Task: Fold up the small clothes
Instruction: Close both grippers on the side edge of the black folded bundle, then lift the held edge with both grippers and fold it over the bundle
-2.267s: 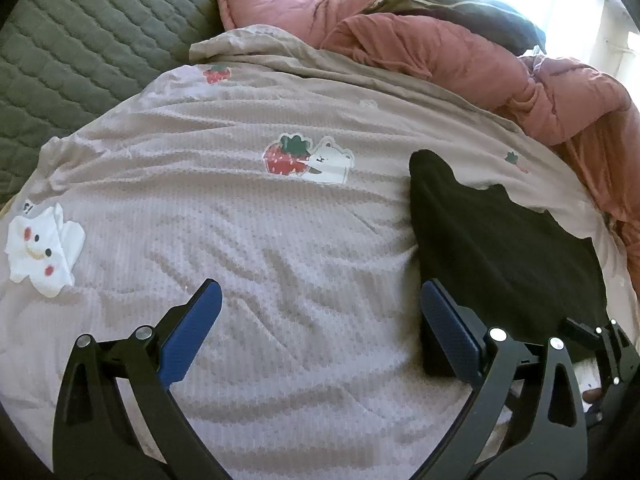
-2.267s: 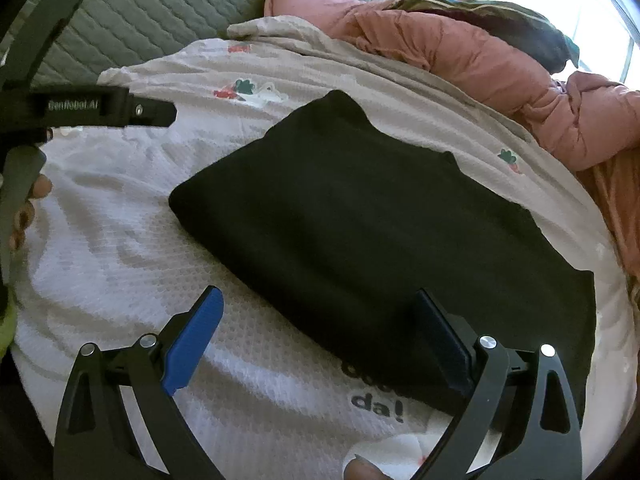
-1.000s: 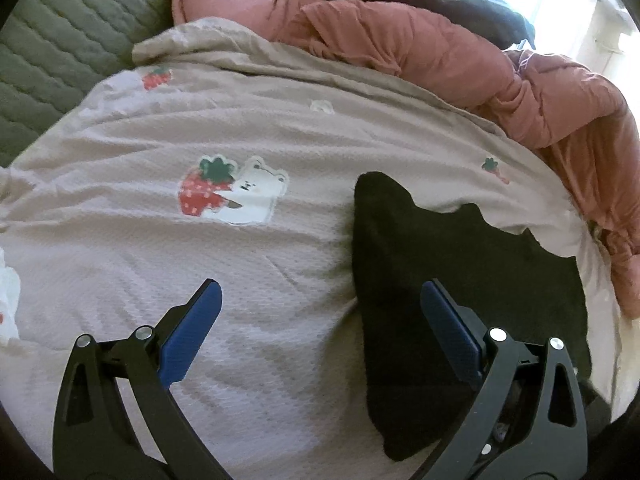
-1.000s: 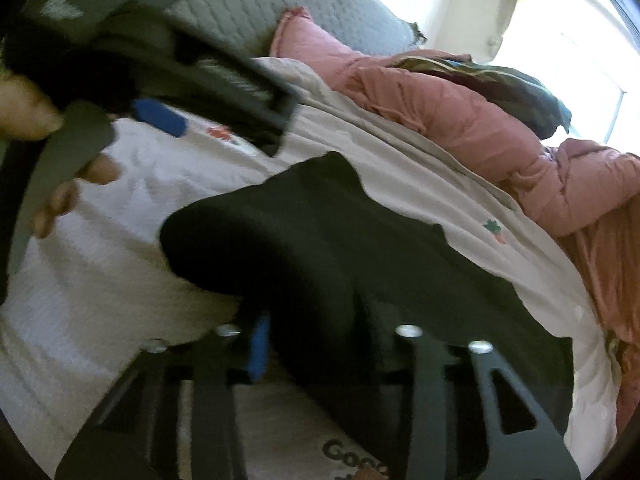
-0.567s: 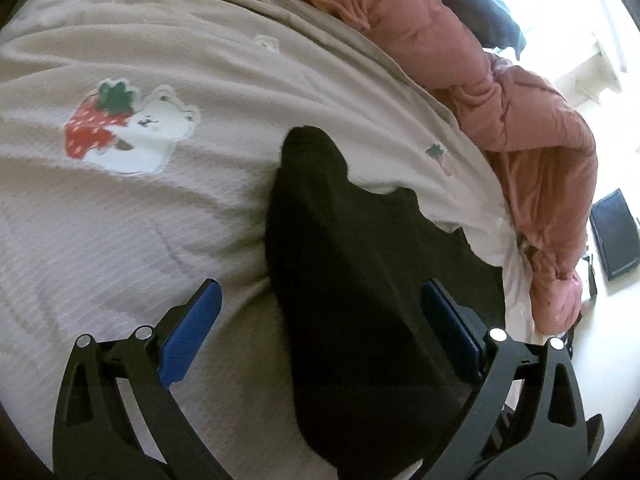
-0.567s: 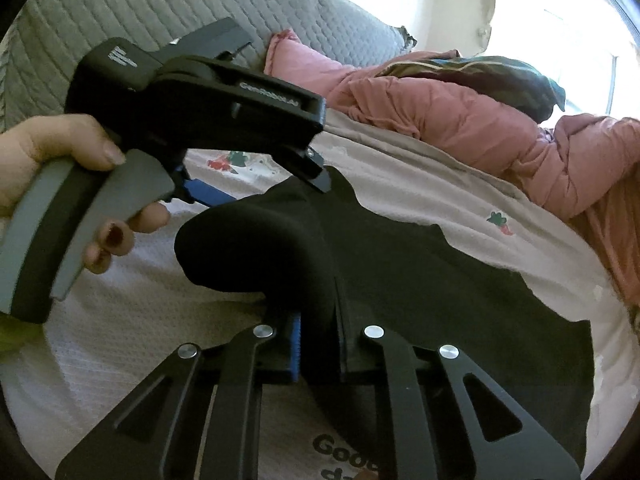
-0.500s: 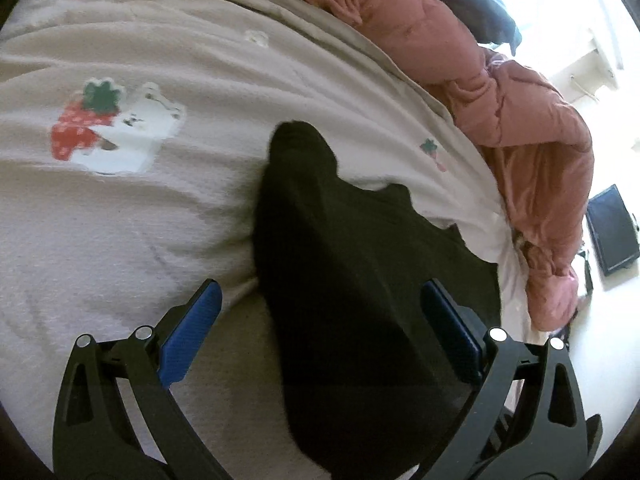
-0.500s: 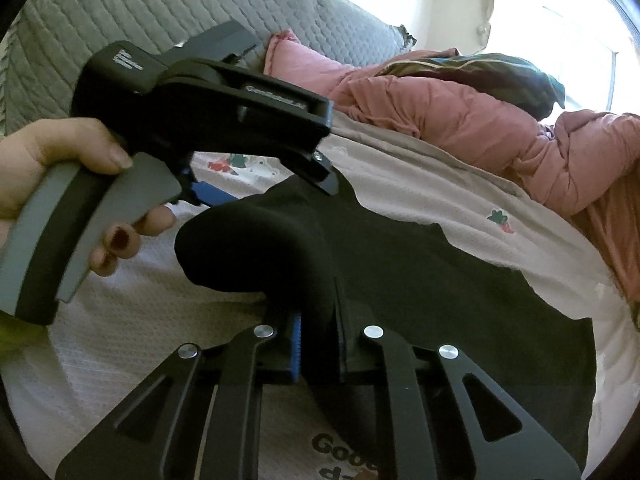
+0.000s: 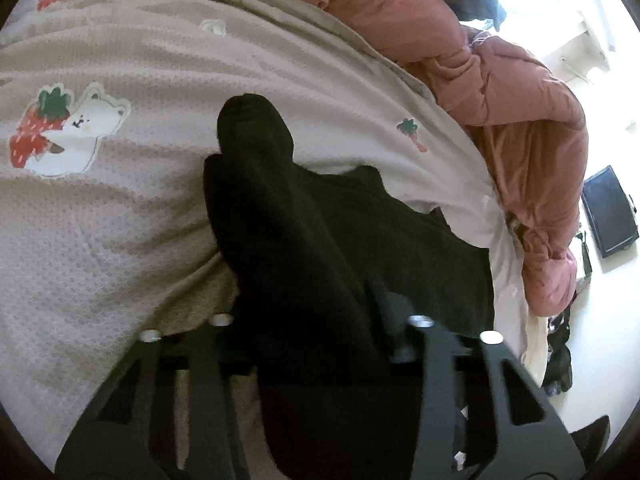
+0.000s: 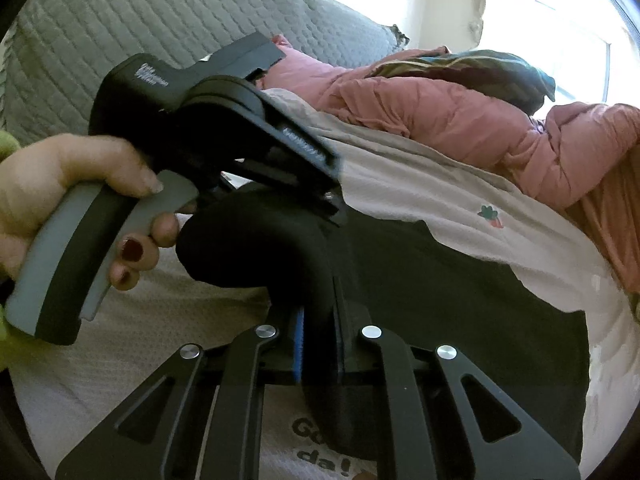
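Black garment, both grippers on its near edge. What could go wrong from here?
1. The left gripper is closing on a thick bunched roll of the black garment; it may catch extra layers, leaving the fold uneven.
2. The right gripper pinches only a narrow ridge; the cloth may slip out when lifted.
3. The two grippers sit close together in the right wrist view, so they may bump, or the far side may drag and wrinkle the bedspread.

Garment (image 9: 400, 240) on bed sheet (image 9: 120, 220), near right; quilt (image 9: 520, 100) heaped along far right edge; headboard (image 10: 160, 20) far left behind
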Motion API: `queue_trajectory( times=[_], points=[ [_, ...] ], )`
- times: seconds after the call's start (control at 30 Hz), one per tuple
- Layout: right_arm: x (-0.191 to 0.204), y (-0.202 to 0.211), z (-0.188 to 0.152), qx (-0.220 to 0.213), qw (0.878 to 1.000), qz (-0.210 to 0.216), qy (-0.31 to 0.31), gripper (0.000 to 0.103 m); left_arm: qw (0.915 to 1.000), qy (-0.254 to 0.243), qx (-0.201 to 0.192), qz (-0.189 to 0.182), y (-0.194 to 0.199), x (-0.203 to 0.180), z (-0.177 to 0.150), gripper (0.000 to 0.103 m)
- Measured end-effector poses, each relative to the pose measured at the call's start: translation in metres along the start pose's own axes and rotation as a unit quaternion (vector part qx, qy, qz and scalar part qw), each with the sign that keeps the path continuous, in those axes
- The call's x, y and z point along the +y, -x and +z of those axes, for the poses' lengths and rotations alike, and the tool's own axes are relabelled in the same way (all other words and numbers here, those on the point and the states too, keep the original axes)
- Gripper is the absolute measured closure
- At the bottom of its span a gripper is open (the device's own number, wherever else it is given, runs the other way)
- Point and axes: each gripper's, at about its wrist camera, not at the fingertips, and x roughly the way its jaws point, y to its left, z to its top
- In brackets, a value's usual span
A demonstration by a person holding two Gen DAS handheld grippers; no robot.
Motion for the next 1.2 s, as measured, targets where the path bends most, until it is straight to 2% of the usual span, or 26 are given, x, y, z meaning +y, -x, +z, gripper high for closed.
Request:
queue_trajectory(
  times=[0.07, 0.3, 0.67, 0.97, 1.2],
  points=[
    [-0.004, 0.003, 0.000, 0.001, 1.000, 0.004, -0.011, 0.094, 1.0000, -0.001, -0.003, -0.003, 0.005, -0.001, -0.001, 0.079],
    [-0.015, 0.019, 0.002, -0.005, 0.999, 0.006, -0.031, 0.094, 0.9995, -0.022, -0.019, -0.008, 0.023, -0.030, -0.002, 0.079],
    [-0.052, 0.061, -0.008, -0.036, 0.992, 0.009, -0.119, 0.095, 0.9975, -0.059, -0.037, -0.011, 0.036, -0.088, -0.010, 0.079],
    [-0.082, 0.090, -0.028, -0.048, 0.985, -0.008, -0.165, 0.097, 0.9960, -0.080, -0.032, -0.020, 0.022, -0.134, -0.022, 0.079],
    [-0.103, 0.097, -0.048, -0.041, 0.980, -0.012, -0.195, 0.097, 0.9933, -0.113, -0.022, -0.007, -0.001, -0.163, -0.032, 0.078]
  ],
)
